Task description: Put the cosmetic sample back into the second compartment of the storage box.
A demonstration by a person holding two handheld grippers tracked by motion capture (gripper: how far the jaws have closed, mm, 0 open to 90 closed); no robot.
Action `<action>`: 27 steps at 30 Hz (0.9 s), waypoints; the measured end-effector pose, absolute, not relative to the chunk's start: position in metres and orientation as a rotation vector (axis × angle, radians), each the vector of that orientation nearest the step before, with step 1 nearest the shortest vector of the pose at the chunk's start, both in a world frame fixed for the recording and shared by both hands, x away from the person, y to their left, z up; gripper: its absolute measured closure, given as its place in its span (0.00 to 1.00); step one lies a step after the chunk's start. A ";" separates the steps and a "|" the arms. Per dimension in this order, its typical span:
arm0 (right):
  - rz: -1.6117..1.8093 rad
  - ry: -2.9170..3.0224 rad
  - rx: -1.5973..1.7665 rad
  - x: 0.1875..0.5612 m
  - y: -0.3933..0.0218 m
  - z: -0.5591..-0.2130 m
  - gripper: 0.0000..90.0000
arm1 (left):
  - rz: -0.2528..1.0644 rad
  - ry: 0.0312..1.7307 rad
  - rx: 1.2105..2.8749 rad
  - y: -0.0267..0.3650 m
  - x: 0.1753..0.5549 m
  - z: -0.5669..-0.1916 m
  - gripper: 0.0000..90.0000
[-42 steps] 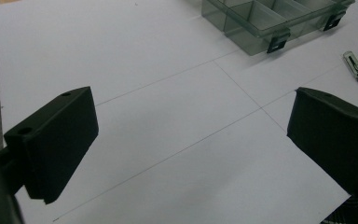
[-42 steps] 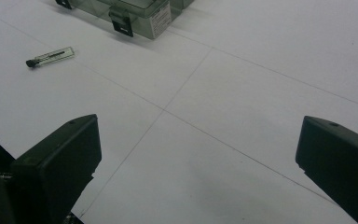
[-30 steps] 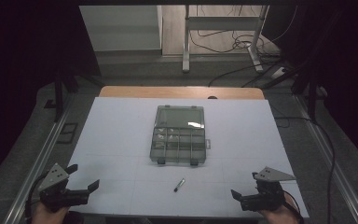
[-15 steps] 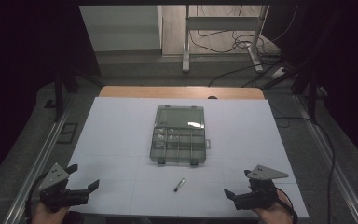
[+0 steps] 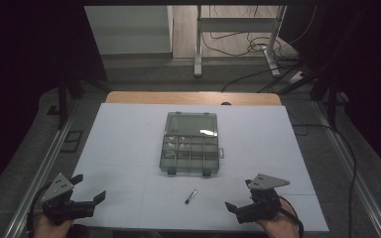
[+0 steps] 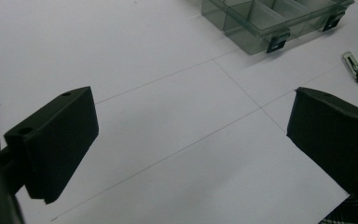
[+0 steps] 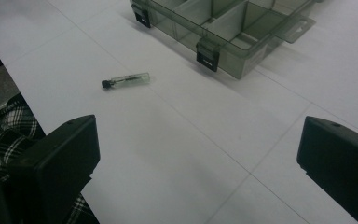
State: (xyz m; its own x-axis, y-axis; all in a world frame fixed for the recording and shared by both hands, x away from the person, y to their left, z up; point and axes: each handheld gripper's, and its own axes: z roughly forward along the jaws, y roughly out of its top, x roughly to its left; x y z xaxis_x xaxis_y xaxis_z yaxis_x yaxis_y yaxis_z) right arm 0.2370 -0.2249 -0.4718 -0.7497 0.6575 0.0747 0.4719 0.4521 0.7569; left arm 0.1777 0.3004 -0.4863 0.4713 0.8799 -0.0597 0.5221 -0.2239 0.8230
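Note:
A smoky clear plastic organizer box (image 5: 191, 153) lies in the middle of the white table sheet, its lid (image 5: 192, 124) open toward the back and its divided compartments showing. A small clear vial with a black cap (image 5: 191, 196) lies on the sheet just in front of the box. My left gripper (image 5: 90, 187) is open at the front left corner, nothing between its jaws, far from the vial. My right gripper (image 5: 238, 194) is open at the front right, a little right of the vial. The right gripper view has the vial (image 7: 126, 80) and the box (image 7: 223, 28) ahead of the open right gripper (image 7: 198, 158).
The white sheet (image 5: 129, 144) has thin pencil grid lines. A wooden table edge (image 5: 193, 97) runs along the back. Metal rails (image 5: 39, 173) flank the table. Cables and a stand's legs (image 5: 238, 44) lie on the floor beyond. Plaid cloth (image 7: 4, 126) shows at the front edge.
My right gripper has shifted left along the front edge, closer to the vial. The left gripper, the box and the vial have stayed put.

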 end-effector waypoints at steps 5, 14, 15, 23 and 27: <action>1.193 2.485 0.969 0.239 -0.216 -0.472 0.00 | 0.542 1.172 1.891 0.300 0.178 -0.486 0.03; 1.164 2.537 0.965 0.246 -0.201 -0.476 0.00 | 0.537 1.171 1.893 0.301 0.178 -0.486 0.03; 1.160 2.544 0.965 0.247 -0.199 -0.476 0.00 | 0.537 1.171 1.894 0.301 0.178 -0.486 0.03; 1.138 2.588 0.959 0.251 -0.186 -0.481 0.00 | 0.535 1.170 1.894 0.301 0.178 -0.486 0.03; 1.115 2.623 0.959 0.252 -0.178 -0.484 0.00 | 0.535 1.168 1.896 0.300 0.178 -0.486 0.03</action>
State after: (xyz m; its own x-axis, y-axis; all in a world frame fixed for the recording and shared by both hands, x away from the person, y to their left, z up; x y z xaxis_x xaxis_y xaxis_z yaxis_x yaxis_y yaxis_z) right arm 0.2516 -0.1777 -0.4836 -0.7885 0.6036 0.1184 0.5041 0.5239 0.6866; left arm 0.1783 0.3004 -0.4864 0.4779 0.8762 -0.0629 0.5247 -0.2273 0.8204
